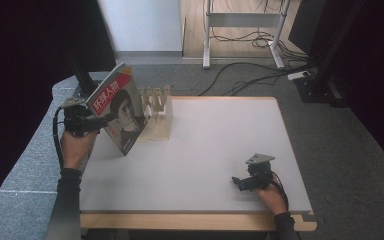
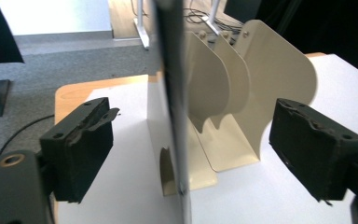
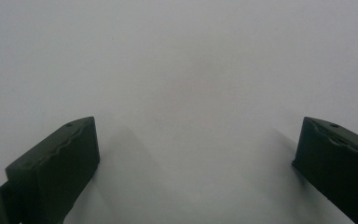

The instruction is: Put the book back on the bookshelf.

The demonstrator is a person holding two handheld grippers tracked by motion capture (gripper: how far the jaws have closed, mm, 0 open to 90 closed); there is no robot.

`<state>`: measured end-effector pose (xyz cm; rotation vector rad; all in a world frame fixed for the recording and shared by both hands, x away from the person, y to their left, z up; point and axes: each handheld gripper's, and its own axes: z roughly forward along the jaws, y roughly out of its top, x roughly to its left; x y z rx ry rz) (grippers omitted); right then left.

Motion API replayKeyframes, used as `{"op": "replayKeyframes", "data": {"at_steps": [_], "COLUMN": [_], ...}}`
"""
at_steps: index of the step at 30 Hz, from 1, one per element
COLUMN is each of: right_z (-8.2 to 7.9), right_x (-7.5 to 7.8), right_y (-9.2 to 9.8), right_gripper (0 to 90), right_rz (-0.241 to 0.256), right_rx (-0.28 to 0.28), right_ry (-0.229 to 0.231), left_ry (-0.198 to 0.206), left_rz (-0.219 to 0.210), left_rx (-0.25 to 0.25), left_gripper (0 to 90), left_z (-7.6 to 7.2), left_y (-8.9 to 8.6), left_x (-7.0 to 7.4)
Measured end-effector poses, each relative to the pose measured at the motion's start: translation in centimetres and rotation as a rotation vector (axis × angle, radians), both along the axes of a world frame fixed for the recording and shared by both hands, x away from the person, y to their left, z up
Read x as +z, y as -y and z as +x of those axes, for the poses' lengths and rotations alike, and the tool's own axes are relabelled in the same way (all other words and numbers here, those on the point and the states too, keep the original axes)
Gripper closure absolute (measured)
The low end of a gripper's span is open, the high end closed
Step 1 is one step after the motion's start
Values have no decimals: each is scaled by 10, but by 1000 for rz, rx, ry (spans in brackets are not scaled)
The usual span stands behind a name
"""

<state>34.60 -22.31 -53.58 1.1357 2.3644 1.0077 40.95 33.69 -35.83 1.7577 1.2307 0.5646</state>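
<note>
A magazine (image 1: pixel 120 107) with a portrait on its red and white cover stands tilted on edge at the table's back left, against a cream metal book rack (image 1: pixel 160 117). My left gripper (image 1: pixel 105 120) is held at its left side. In the left gripper view the magazine's dark edge (image 2: pixel 172 93) runs upright between the two jaws. Both jaws stand well apart from it, so the left gripper (image 2: pixel 196 126) is open. The rack's curved dividers (image 2: pixel 261 93) rise just behind. My right gripper (image 1: pixel 237 182) rests low near the front right, and its open jaws (image 3: pixel 196 140) point at bare tabletop.
The white tabletop (image 1: pixel 220 145) has a wooden rim along the front. Dark curtains hang to the left and right. A desk frame and cables (image 1: pixel 250 40) stand on the floor beyond the table.
</note>
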Motion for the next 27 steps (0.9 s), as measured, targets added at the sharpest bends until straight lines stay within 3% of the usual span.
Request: {"op": "replayKeyframes", "data": {"at_steps": [5, 12, 27], "right_z": [0, 0, 0], "right_x": [0, 0, 0], "right_y": [0, 0, 0], "right_gripper": [0, 0, 0], "right_rz": [-1, -2, -3], "right_rx": [2, 2, -2], "right_ry": [1, 1, 2], "left_ry": [-6, -3, -16], "left_rz": [15, 88, 125], "left_rx": [-24, -49, -143], "left_gripper": [68, 25, 0], "left_z": [-7, -23, -65], "left_y": [1, 4, 21], "left_x": [-2, -7, -18]}}
